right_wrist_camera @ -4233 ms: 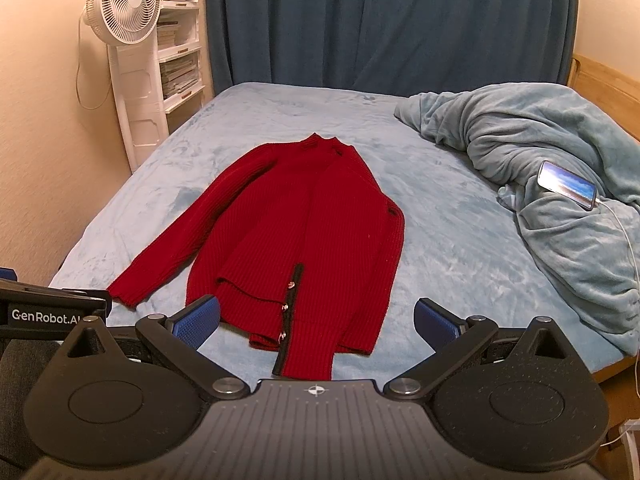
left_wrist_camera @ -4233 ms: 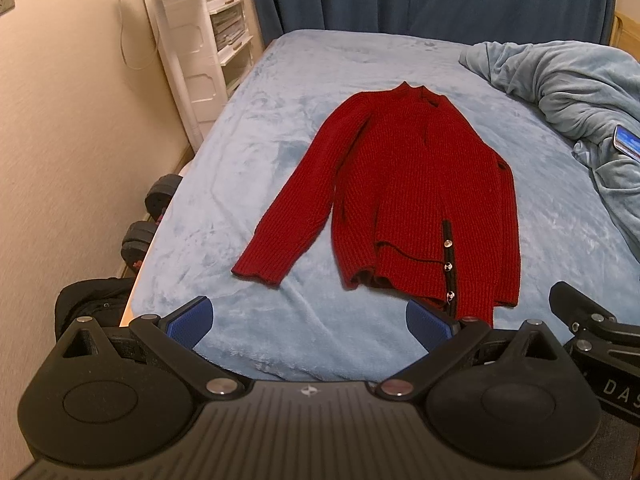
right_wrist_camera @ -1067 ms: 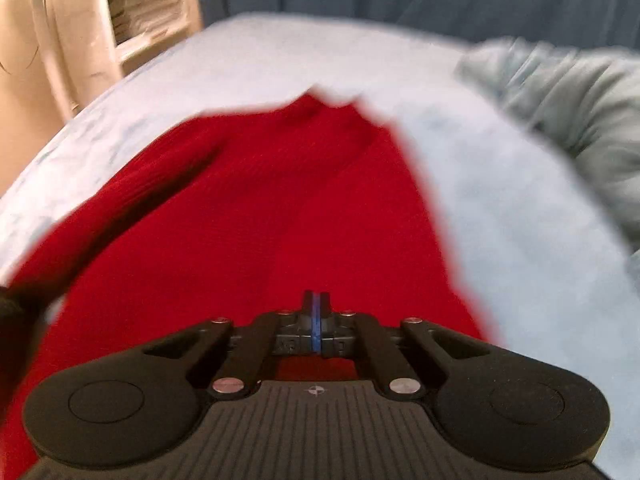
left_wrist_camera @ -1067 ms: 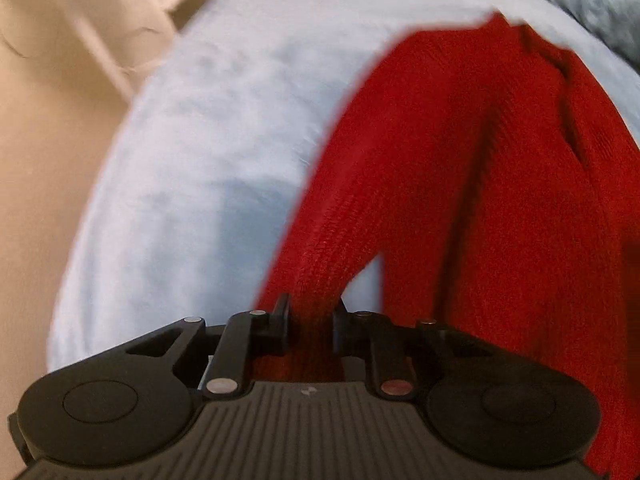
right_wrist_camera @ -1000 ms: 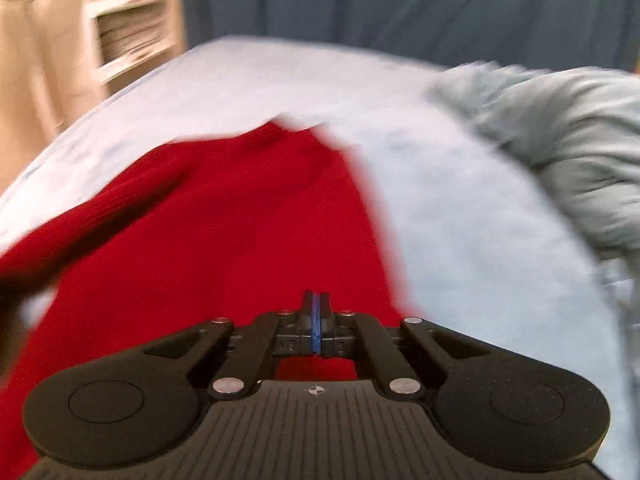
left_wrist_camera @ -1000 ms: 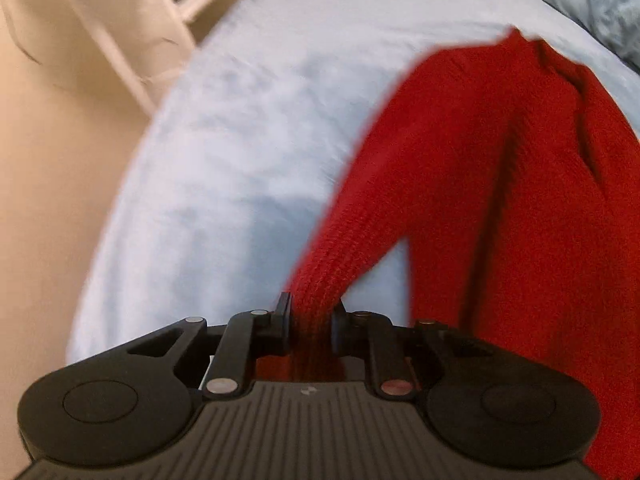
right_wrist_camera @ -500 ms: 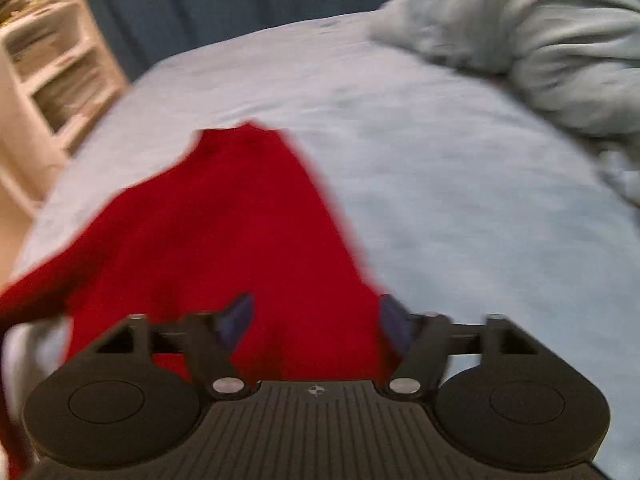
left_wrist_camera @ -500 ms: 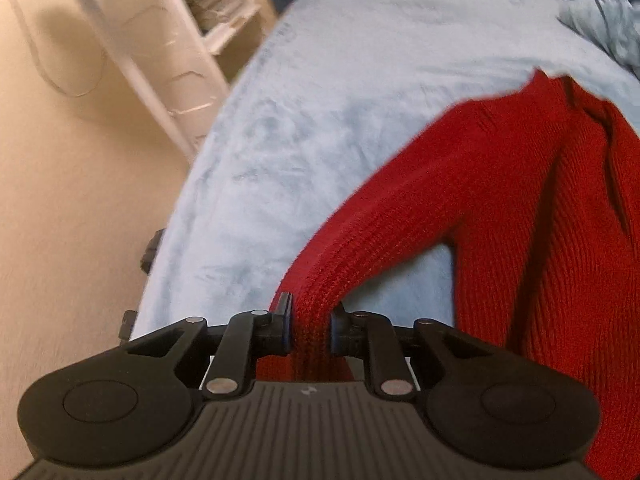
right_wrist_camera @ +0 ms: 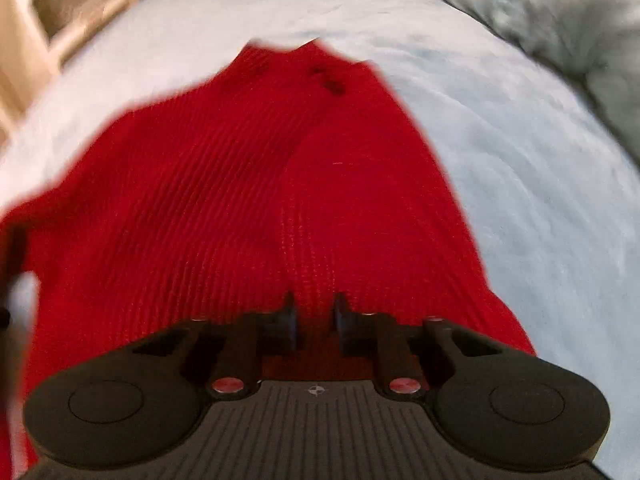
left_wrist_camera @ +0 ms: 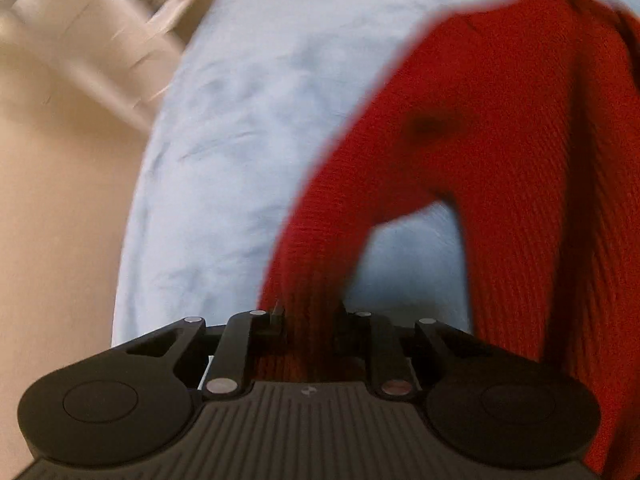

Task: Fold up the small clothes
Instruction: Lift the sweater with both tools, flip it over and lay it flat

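A red knitted cardigan (right_wrist_camera: 248,184) lies on the pale blue bed cover (right_wrist_camera: 520,152), collar at the far end. My left gripper (left_wrist_camera: 308,312) is shut on the end of its left sleeve (left_wrist_camera: 360,184), which rises off the bed from the shoulder. My right gripper (right_wrist_camera: 314,320) is shut on a fold of the cardigan's hem, red knit pinched between the blue pads. The cardigan body also shows at the right of the left wrist view (left_wrist_camera: 552,160). Both views are motion-blurred.
A white shelf unit (left_wrist_camera: 104,40) stands against the beige wall left of the bed. A rumpled blue-grey blanket (right_wrist_camera: 560,12) lies at the far right of the bed. The bed's left edge drops off near the left gripper.
The right gripper, open half a second ago, has closed on the hem. The left gripper keeps hold of the sleeve and has shifted, with the sleeve drawn up and inward.
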